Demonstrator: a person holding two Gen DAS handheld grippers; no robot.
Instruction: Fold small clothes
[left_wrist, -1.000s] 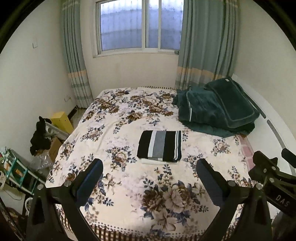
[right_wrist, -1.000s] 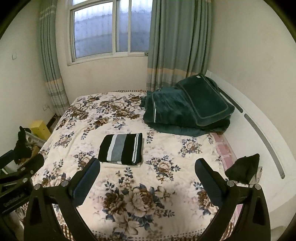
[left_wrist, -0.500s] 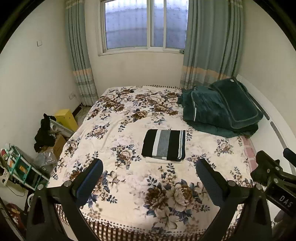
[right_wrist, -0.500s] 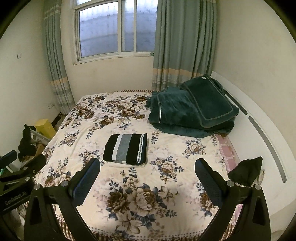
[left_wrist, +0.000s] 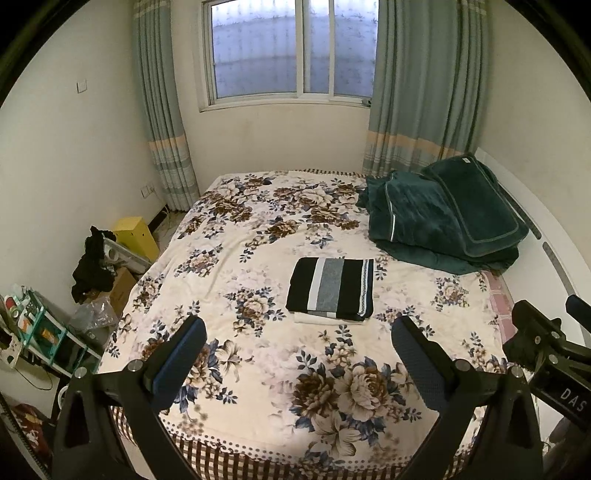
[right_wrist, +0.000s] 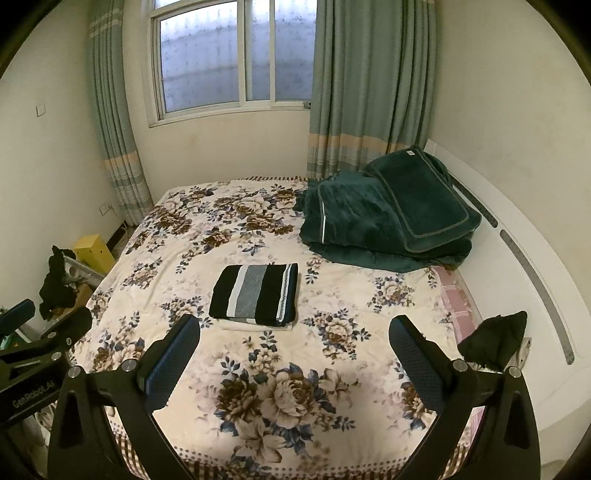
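Folded garment (left_wrist: 331, 288) on bed (left_wrist: 258, 369) centre, atop another folded piece (left_wrist: 325, 319); blanket pile (left_wrist: 439, 221) behind-right; window (left_wrist: 291, 48) behind bed.

We see the striped garment (left_wrist: 331, 288) folded into a neat rectangle, lying flat on the floral bedspread (left_wrist: 258, 229), near its middle. Its top face shows broad black bands with a white stripe and a grey band between them, and a thin patterned trim runs along its right edge. Beneath it we spot a folded white piece (left_wrist: 325, 319), its front edge peeking out toward the bedspread's foot. Both lie square, edges aligned, flat and smooth on the bedspread.
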